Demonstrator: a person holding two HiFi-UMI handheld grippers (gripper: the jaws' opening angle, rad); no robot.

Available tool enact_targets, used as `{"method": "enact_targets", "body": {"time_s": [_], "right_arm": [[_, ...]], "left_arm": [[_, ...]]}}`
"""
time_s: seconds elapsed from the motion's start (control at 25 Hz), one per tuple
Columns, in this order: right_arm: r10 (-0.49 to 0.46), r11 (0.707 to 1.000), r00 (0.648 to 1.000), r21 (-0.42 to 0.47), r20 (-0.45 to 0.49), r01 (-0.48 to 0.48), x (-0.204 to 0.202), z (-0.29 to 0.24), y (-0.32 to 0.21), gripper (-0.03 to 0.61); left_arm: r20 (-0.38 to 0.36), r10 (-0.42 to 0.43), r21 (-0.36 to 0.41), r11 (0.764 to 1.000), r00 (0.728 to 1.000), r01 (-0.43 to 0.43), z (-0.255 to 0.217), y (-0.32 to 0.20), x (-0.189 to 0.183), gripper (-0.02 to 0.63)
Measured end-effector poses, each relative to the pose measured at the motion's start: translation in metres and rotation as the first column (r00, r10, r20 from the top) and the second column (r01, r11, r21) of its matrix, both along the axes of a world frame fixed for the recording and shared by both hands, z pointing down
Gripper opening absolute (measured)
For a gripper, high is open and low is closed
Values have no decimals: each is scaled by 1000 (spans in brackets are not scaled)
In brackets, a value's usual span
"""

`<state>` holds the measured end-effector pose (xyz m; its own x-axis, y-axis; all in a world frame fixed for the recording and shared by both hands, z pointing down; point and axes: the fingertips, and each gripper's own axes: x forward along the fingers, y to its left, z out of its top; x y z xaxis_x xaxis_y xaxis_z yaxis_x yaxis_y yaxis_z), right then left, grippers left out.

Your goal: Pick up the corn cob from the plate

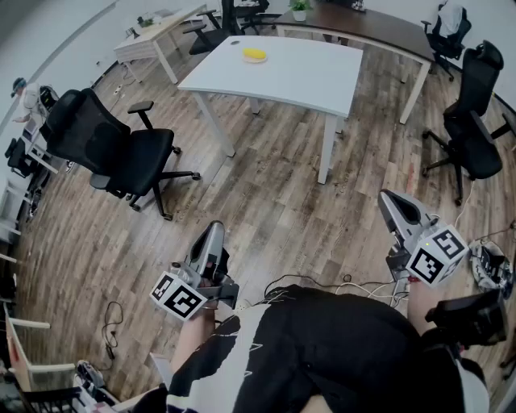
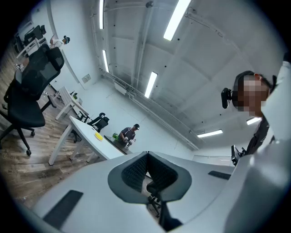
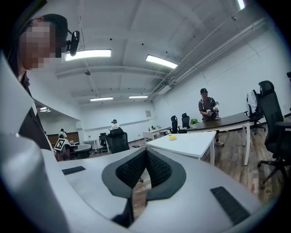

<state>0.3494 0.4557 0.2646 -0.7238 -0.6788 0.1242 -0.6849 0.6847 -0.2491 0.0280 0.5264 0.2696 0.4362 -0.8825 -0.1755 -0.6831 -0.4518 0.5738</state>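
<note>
Corn cob (image 1: 255, 55) is on the far side of the white table (image 1: 298, 77), near the back-left corner as the person faces it, and well away from both grippers. It's a small yellow oblong. From the head view its long axis runs roughly side to side across the tabletop. It's too small to tell tip end from stalk end, and any dish under it can't be made out against the white top.

Left gripper (image 1: 214, 231) is held low by the person's waist and aimed roughly at the table. Its fingers are together with the tips meeting, and nothing is between them. Pads (image 2: 134, 170) are black with a fine ribbed grip texture, set in a smooth pale grey shell.

Right gripper (image 1: 389, 199) is in the same state: fingers closed tip to tip and empty, held near the body on the other side. Each gripper carries a marker cube (image 1: 179, 297) of black and white squares.

Surroundings:
- The table has a flat matte white slab top, slightly trapezoid, on straight white legs.
- Floor (image 1: 266, 210) is grey-brown wood-look planks, with loose cables (image 1: 113, 323) lying near the person's feet.
- A black office chair (image 1: 105, 141) with a mesh back, armrests and a castor star base stands left of the table.
- A long dark brown table (image 1: 363, 24) sits behind the white one, with a small potted plant (image 1: 299, 8) on it.
- A person in a cap (image 3: 207, 107) stands at that dark table.
</note>
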Motion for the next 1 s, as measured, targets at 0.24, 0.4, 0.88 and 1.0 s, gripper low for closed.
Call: {"method": "enact_targets", "body": {"time_s": [0.24, 0.4, 0.88, 1.0], "right_arm": [[-13, 1000, 1000, 5, -9, 13, 4, 4, -2, 14], [-28, 1000, 1000, -5, 1, 28, 2, 4, -1, 14], [-28, 1000, 999, -2, -30, 28, -11, 18, -31, 15], [-12, 1000, 1000, -18, -24, 11, -12, 25, -50, 15]], "left_arm": [[6, -5, 5, 1000, 1000, 5, 2, 0, 5, 15], [2, -22, 11, 1000, 1000, 22, -3, 3, 3, 15], [32, 12, -16, 1000, 999, -11, 1, -39, 2, 15], [24, 39, -3, 999, 999, -39, 2, -68, 2, 15]]}}
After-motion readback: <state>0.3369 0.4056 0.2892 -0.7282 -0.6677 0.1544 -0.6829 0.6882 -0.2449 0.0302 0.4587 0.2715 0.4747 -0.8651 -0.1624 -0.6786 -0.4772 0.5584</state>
